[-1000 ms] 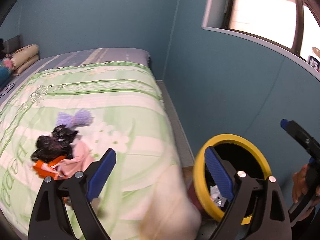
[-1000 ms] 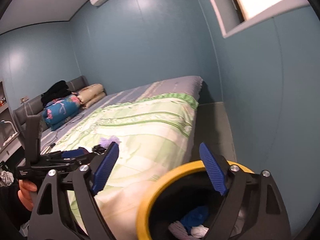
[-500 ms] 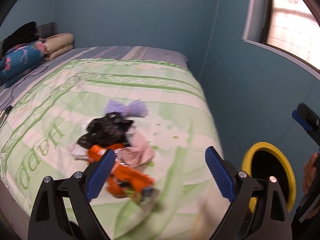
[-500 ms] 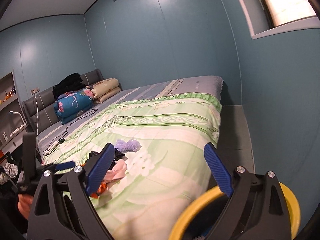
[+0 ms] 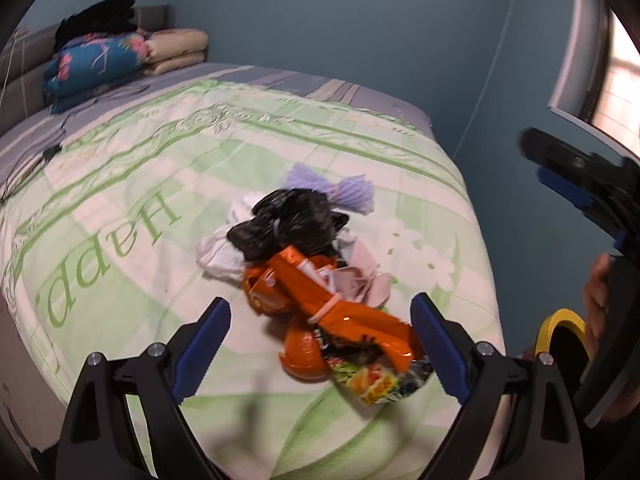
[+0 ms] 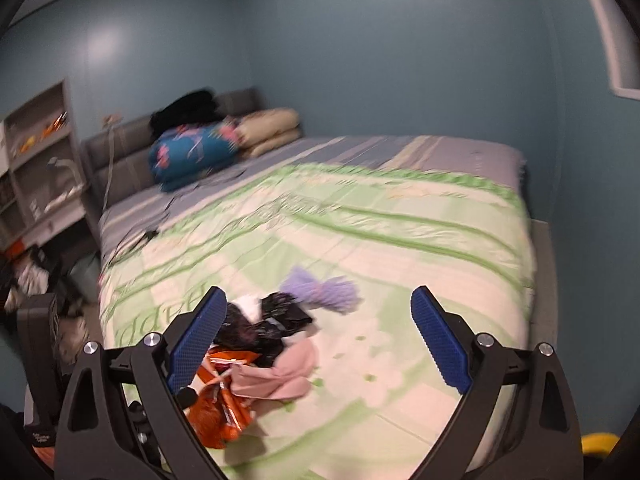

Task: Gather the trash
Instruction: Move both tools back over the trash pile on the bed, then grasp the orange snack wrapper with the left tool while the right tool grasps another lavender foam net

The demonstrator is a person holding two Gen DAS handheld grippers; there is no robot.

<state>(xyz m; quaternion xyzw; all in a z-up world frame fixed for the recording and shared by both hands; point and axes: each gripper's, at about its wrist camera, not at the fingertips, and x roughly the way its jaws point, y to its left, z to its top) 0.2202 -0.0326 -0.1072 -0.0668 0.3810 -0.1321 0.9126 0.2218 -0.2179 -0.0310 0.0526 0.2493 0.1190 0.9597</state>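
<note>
Bed (image 5: 120,184); left gripper (image 5: 320,344) wide, empty

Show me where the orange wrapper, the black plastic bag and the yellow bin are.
orange wrapper (image 5: 320,300): left wrist view, middle of its long fold.
black plastic bag (image 5: 288,224): left wrist view, crumpled centre.
yellow bin (image 5: 562,326): left wrist view, top of its rim.

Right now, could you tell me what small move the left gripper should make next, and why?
Probably ease the left gripper down and forward onto the orange wrapper: its jaws are open and empty, and the wrapper lies nearest on the bed, between them.
</note>
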